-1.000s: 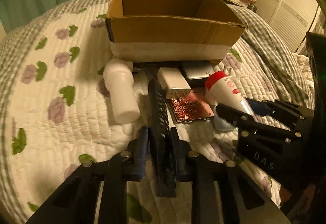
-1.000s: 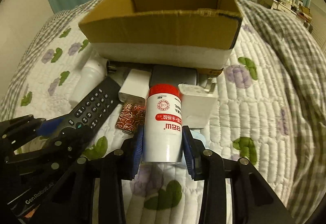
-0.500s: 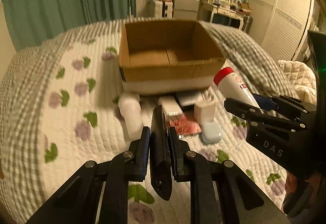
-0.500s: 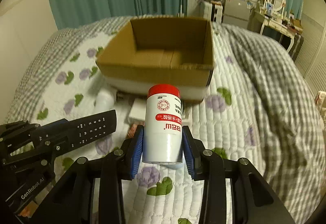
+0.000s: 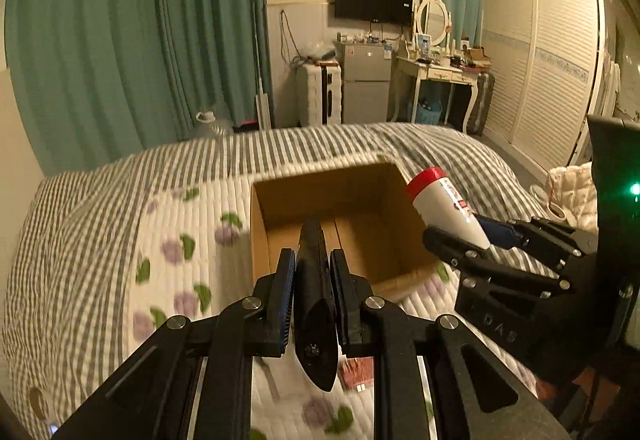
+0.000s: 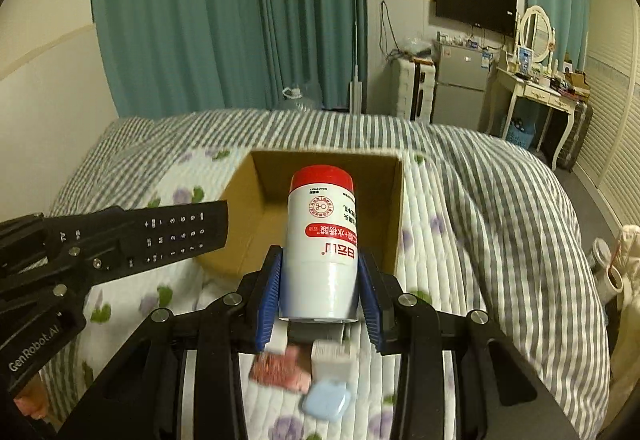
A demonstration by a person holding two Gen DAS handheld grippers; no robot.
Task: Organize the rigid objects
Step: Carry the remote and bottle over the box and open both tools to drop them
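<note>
Both loads airborne over the open brown cardboard box (image 5: 344,224): left gripper (image 5: 312,282) clamps the black remote control (image 5: 314,304), right gripper (image 6: 319,290) clenches the red-capped white bottle (image 6: 320,240). Next, I'd say: lower in, let go.

Left hand-held gripper (image 5: 312,292): black frame, blue pads, silver screws. Right hand-held gripper (image 6: 319,294): same; "GenRobot.AI" lettering.

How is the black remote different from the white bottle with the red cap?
The remote is black, flat and long, with rows of buttons; the bottle is white, round and fat, with a red cap and a printed label. The left gripper clamps the remote by its thin edges; the right gripper squeezes the bottle's round sides. Both are held up in the air near the open cardboard box.
</note>
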